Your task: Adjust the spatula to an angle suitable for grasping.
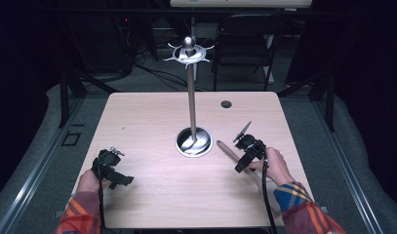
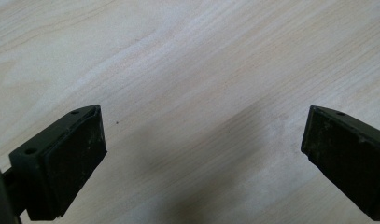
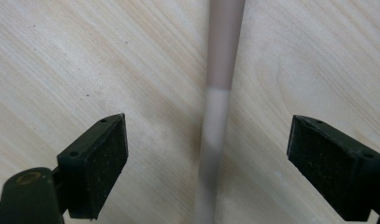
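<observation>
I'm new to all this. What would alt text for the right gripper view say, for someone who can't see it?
A slim two-tone stick, darker at its far end and paler near the camera, lies on a light wooden table and runs up the middle of the picture. The right gripper has its two black jaws wide apart, one on each side of the stick, neither touching it.

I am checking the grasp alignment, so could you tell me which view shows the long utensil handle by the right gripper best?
The right gripper view: the handle runs up the middle between the open right gripper's jaws, untouched. The high view shows its dark end reaching toward the metal stand's base, the rest partly behind the gripper. The left gripper view looks at bare table.
</observation>
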Available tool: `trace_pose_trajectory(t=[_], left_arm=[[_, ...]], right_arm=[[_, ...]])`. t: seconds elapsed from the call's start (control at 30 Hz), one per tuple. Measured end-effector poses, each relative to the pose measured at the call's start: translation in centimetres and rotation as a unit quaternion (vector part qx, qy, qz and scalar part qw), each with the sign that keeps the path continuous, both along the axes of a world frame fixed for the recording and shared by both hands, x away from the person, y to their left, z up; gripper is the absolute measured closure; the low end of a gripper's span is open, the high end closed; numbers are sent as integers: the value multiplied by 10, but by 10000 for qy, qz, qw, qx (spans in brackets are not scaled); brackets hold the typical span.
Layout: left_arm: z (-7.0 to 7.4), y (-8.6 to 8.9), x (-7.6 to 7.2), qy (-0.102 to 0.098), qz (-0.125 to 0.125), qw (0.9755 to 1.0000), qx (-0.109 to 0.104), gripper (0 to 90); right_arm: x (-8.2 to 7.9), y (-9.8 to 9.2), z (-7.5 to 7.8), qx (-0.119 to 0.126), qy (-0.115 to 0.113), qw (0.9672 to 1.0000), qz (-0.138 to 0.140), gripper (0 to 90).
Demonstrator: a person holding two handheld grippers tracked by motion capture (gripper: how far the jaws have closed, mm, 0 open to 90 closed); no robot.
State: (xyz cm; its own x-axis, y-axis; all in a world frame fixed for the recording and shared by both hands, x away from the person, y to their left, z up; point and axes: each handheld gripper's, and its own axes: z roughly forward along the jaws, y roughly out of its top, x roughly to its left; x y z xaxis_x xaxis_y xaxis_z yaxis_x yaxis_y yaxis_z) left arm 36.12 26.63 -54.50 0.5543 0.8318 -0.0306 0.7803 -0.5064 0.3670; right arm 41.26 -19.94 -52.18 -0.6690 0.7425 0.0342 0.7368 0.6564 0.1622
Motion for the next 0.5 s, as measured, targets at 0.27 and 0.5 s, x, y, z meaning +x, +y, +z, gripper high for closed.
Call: trace_pose_trajectory(t=[0.27, 0.5], left_arm=[[-1, -3, 2, 7, -28, 10000, 28, 0], [-1, -3, 2, 17, -42, 10000, 37, 0]], right_arm=[[5, 1, -6, -78, 29, 9999, 94, 186], [6, 4, -8, -157, 0, 9998, 130, 314]])
